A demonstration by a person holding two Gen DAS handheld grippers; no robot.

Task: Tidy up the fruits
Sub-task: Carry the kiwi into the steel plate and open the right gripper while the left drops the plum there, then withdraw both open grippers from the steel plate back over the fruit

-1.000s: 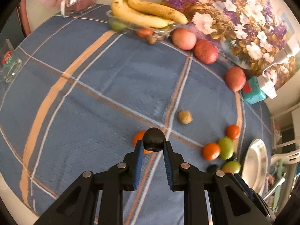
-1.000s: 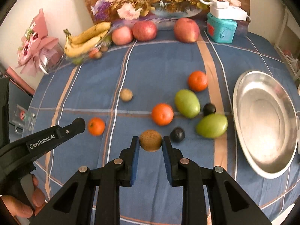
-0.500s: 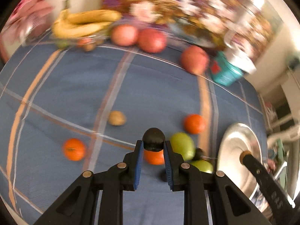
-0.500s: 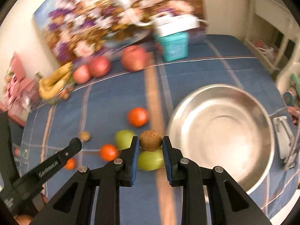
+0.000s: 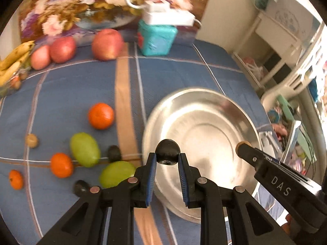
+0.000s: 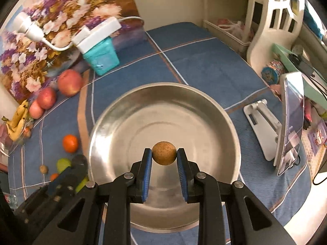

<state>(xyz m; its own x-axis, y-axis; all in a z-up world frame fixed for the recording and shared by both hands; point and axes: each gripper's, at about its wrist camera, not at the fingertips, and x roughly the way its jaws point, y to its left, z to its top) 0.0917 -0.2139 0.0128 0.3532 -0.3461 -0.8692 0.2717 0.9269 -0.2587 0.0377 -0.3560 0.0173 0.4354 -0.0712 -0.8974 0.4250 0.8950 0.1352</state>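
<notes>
My right gripper (image 6: 164, 156) is clamped on a small brown round fruit (image 6: 164, 155), held above the middle of the steel bowl (image 6: 231, 126); my left gripper (image 5: 167, 158) is clamped on a small dark round fruit (image 5: 167, 151), held over the bowl's near-left rim (image 5: 149, 126). Bowl is empty in both views — nothing dropped in yet, so I'd put the task at the very start: two fruits in transit, none placed. Both look close to release; the right one is better centred, while the left one sits nearer the edge and I'd judge it needs to travel a bit further in before letting go, or it may bounce off the rim. Still loose on the blue checked cloth (image 5: 61, 85), left of the bowl: three oranges (image 5: 101, 116), two green oval fruits (image 5: 84, 149), two more dark fruits (image 5: 114, 153) and another small brown one (image 5: 31, 140). Further back, three red apples (image 5: 107, 44) stand in a row by the floral panel (image 5: 71, 4), with bananas (image 5: 12, 61) in a clear container at the far left — I can't tell what else is in it. Behind the apples, a teal box (image 5: 156, 39) with a white adapter on top; not fruit, leaving it. To the right of the bowl, a phone stand (image 6: 263, 122) just beside it — worth avoiding on the way back out.
</notes>
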